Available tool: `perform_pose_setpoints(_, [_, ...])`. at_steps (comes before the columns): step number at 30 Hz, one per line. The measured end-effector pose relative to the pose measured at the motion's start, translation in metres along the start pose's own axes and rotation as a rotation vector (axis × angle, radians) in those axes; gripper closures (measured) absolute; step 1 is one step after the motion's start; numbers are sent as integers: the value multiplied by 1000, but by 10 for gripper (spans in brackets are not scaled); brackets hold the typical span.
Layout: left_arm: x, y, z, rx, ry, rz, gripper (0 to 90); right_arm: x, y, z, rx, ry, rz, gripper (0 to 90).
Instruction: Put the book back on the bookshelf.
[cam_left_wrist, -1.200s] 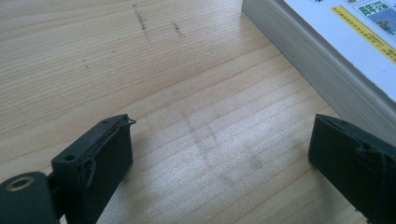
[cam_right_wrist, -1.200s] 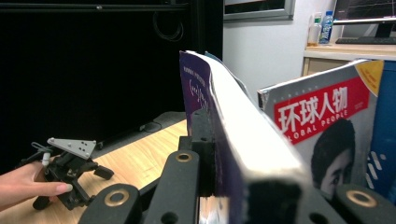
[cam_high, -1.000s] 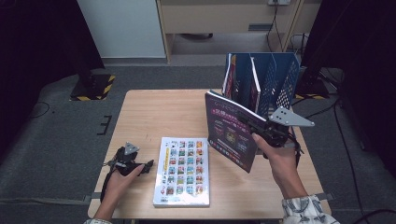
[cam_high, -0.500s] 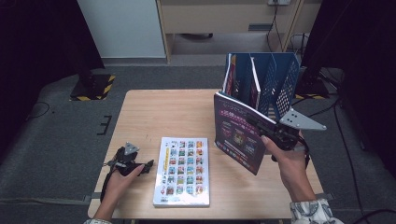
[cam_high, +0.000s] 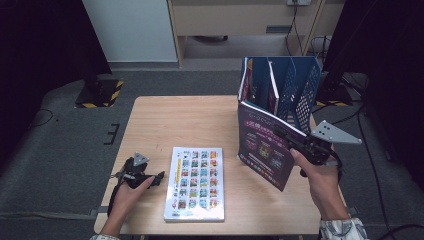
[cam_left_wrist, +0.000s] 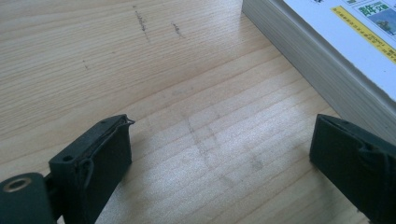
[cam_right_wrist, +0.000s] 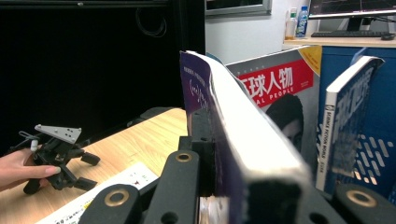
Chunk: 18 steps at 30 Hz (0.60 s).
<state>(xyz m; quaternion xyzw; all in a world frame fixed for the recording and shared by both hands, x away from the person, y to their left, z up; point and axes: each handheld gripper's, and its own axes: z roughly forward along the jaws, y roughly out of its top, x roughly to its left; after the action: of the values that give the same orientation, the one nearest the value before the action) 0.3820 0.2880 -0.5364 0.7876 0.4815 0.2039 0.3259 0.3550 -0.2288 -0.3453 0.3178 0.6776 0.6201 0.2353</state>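
Note:
My right gripper (cam_high: 288, 139) is shut on a purple book (cam_high: 262, 145) and holds it on edge, tilted, above the table just in front of the blue file rack (cam_high: 300, 90). Along the right gripper view the book's page edge (cam_right_wrist: 243, 126) runs up between the jaws. A red-banner magazine (cam_right_wrist: 280, 81) and a thin book (cam_right_wrist: 348, 112) stand in the rack behind. My left gripper (cam_high: 150, 177) rests on the table at the near left, open, with bare wood between its jaws (cam_left_wrist: 219, 149). A white picture book (cam_high: 195, 182) lies flat beside it.
The wooden table (cam_high: 180, 120) has free room across its far left half. The flat book's thick page edge (cam_left_wrist: 322, 65) lies close to the left gripper's right jaw. Dark floor, a cabinet and black stands surround the table.
My right gripper has carried the purple book to the right, closer to the rack's front. The left gripper and the flat book have stayed put.

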Motion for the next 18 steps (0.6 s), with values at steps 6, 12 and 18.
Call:
perform_pose_setpoints(6, [0, 0, 0, 0, 0, 0, 45, -4, 0, -9, 0, -3, 0, 842])
perform_pose_setpoints(12, [0, 0, 0, 0, 0, 0, 45, -5, 0, -16, 3, -7, -3, 841])
perform_pose_setpoints(18, [0, 0, 0, 0, 0, 0, 45, -6, 11, -28, -27, 11, 25, 841])
